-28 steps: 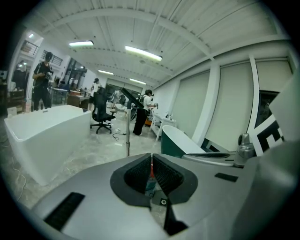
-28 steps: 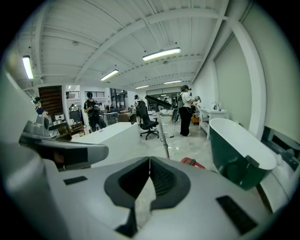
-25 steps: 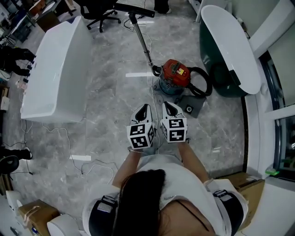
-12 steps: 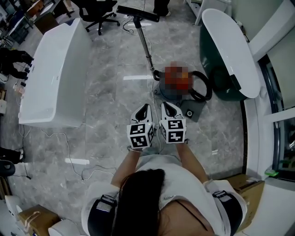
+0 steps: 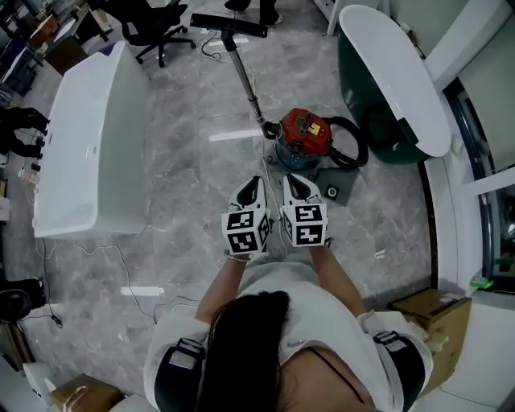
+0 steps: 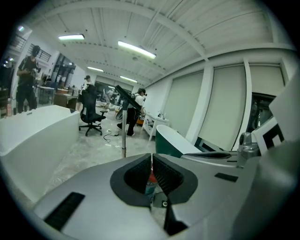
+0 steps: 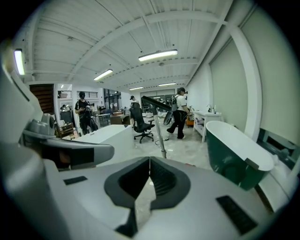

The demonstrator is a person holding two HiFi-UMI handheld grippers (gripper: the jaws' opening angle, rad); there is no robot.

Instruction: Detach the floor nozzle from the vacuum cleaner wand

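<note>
floor nozzle (image 5: pixel 228 25) on wand (image 5: pixel 245 80), lane between white tub (image 5: pixel 88 145) and green tub (image 5: pixel 386 88), left gripper (image 5: pixel 256 184) and right gripper (image 5: pixel 291 182) closed

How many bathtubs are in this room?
2. A white bathtub stands at the left of the head view, and a green bathtub with a white rim at the upper right. More may be out of sight.

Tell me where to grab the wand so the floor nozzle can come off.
Probably the slim metal wand just below the floor nozzle, approached from your near side. It stands up from the red vacuum as a bare round tube, narrow enough to clamp across.
</note>
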